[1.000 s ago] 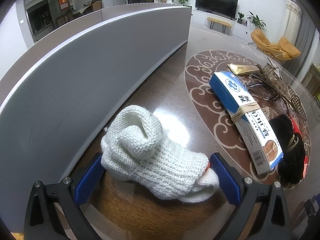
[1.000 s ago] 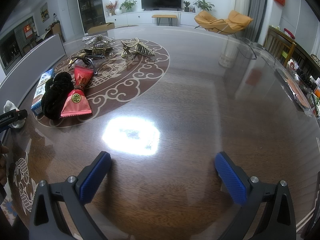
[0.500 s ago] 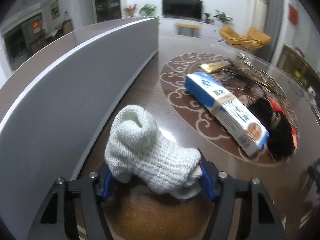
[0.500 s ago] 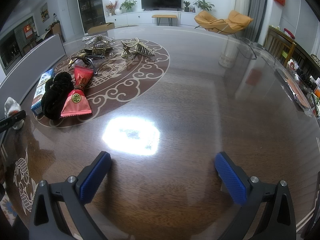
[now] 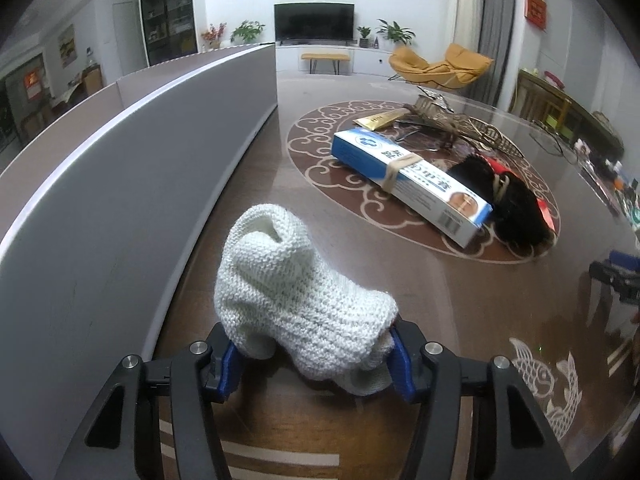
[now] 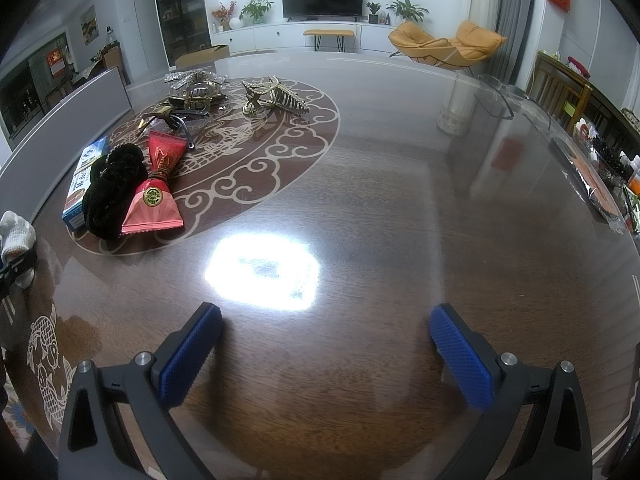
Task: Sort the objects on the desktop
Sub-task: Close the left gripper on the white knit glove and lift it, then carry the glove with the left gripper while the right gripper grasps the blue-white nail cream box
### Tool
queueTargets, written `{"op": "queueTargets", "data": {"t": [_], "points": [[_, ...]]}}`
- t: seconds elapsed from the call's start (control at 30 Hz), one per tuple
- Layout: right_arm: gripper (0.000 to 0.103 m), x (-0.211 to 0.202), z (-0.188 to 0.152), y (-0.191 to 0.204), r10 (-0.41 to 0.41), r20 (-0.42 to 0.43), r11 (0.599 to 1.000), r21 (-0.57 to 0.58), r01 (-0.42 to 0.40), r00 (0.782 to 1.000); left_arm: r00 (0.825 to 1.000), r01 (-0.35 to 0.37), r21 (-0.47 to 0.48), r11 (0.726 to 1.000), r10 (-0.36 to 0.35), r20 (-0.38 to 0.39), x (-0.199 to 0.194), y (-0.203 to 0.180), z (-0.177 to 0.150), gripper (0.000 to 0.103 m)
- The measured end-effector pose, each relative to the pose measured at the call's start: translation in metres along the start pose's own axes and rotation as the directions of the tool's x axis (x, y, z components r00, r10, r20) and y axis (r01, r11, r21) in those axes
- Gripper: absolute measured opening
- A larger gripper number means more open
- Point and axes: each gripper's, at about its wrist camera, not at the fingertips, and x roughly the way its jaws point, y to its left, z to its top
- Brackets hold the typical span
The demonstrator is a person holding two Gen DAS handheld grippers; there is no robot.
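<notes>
Step in hand, by the look of it: picking up the white knitted sock [image 5: 296,300] to start sorting. Left claw [image 5: 316,364] clamped on the sock's lower end, blue pads [image 5: 228,364] pressed into the knit on both sides, jaws having just been closing around it. Sock beside the grey divider panel [image 5: 132,184], at the near edge of the counter [image 5: 460,300], apart from the other clutter; whether lifted clear of the wood, hard to tell.

Right claw [image 6: 324,356] spread wide, nothing between its pads, poised over bare counter.

Next move likely calls for a steady lift without letting the soft knit slip, then carrying it to its place; destination not visible.

Writing: blue-and-white box [image 5: 412,180], bound with 1 rubber band, printed with Chinese characters too small to read, barcode at the near end. Red packet [image 6: 156,196] bearing a round gold emblem, lettering illegible.
</notes>
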Motion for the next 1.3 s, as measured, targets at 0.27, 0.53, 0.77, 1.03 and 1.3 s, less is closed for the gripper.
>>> {"op": "queueTargets", "data": {"t": [0.27,0.53,0.77,1.03,1.3], "points": [[0.103,0.000,0.000,0.000,-0.001,-0.001,1.000,-0.001,0.001,1.000,1.000,0.020,0.007,1.000,-0.020,-0.005,-0.009,0.001,-0.010,0.058],[0.096,-0.045,0.057,0.102,0.299,0.069,0.944,-0.166,-0.285,0.952,0.999,0.036,0.002,0.999,-0.036,0.008,-0.017,0.007,-0.021,0.058],[0.090,0.014,0.115,0.237,0.310,-0.113,0.832,-0.448,-0.326,0.944,0.998,0.068,-0.047,0.997,-0.067,0.016,-0.021,0.017,-0.025,0.058],[0.070,0.079,0.130,0.257,0.253,-0.288,0.823,-0.438,-0.362,0.923,0.997,0.071,-0.074,0.995,-0.069,0.031,-0.024,0.021,-0.028,0.058],[0.044,0.067,0.123,0.237,0.234,-0.297,0.838,-0.421,-0.347,0.926,0.995,0.093,-0.096,0.991,-0.089,0.040,-0.028,0.022,-0.031,0.058]]}}
